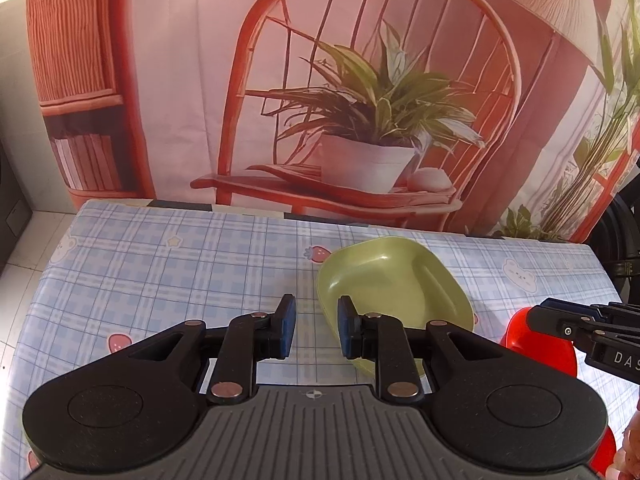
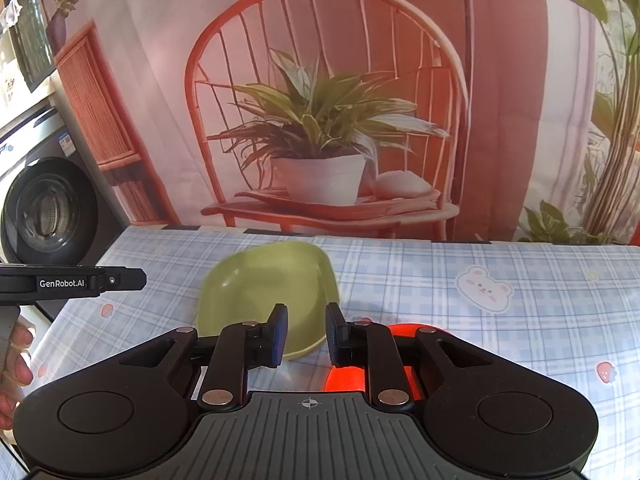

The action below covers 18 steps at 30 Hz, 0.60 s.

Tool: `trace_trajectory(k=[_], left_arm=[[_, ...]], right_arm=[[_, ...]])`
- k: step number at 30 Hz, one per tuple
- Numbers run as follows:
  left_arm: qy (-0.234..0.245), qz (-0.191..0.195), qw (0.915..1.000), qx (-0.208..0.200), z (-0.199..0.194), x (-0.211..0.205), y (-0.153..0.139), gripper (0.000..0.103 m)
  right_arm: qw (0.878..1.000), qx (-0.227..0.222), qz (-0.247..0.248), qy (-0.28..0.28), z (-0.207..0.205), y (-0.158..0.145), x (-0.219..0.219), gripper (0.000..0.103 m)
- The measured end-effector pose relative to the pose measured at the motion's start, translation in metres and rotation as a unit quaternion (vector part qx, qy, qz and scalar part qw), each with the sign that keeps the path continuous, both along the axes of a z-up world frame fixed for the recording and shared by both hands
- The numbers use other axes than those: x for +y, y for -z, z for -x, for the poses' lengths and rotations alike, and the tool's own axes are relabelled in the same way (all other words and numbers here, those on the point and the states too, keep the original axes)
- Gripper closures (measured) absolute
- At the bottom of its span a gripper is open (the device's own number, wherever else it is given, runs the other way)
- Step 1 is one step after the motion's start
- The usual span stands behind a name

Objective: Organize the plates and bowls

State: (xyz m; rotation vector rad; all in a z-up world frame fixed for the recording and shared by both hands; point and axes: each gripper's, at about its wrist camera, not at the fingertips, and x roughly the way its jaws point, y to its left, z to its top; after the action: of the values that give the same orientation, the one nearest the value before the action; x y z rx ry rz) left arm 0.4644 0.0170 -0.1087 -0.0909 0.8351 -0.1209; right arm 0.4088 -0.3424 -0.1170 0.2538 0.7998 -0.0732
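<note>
The table [image 1: 160, 264] carries a blue checked cloth printed with bears and strawberries. Its far edge runs along the foot of a printed backdrop [image 1: 192, 80], and its left edge falls away to pale floor tiles in the left wrist view. The whole left half of the cloth lies bare, as does the right part in the right wrist view, around the bear print.

One green bowl [image 1: 384, 280] sits upright near the middle of the table, a little short of the far edge, with cloth showing between its rim and that edge. One red dish [image 2: 346, 378] lies on the near side, to the right of the green bowl; in the right wrist view a strip of cloth shows between them, so they seem just apart. Most of the dish is hidden by the grippers, so its shape cannot be told.

The left gripper [image 1: 316, 330] hangs above the cloth at the green bowl's left rim, jaws parted by a narrow gap with nothing between them; the right pad overlaps the rim in the picture, but touch cannot be told. The right gripper [image 2: 307, 334] hangs over the gap between bowl and dish, jaws likewise slightly parted and empty.

A washing machine [image 2: 44, 208] stands beyond the table's left side. A hand [image 2: 14, 356] shows at the left edge of the right wrist view.
</note>
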Motion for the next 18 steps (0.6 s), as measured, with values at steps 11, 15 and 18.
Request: trace_trajectory(k=[11,15,18], left_arm=[[-0.022,0.061,0.9969,0.045,-0.041,-0.001,0.041,0.071],[-0.021,0.066,0.9964,0.049,-0.049,-0.002,0.048,0.071],[-0.026,0.064,0.9962,0.053,-0.054,-0.004,0.054,0.071]], right_arm=[[0.993,0.088,-0.06,0.058,-0.065,0.053,-0.025,0.082],[0.989,0.102,-0.073,0.074,-0.072,0.064,-0.028,0.082],[0.989,0.11,-0.076,0.07,-0.076,0.067,-0.026,0.082]])
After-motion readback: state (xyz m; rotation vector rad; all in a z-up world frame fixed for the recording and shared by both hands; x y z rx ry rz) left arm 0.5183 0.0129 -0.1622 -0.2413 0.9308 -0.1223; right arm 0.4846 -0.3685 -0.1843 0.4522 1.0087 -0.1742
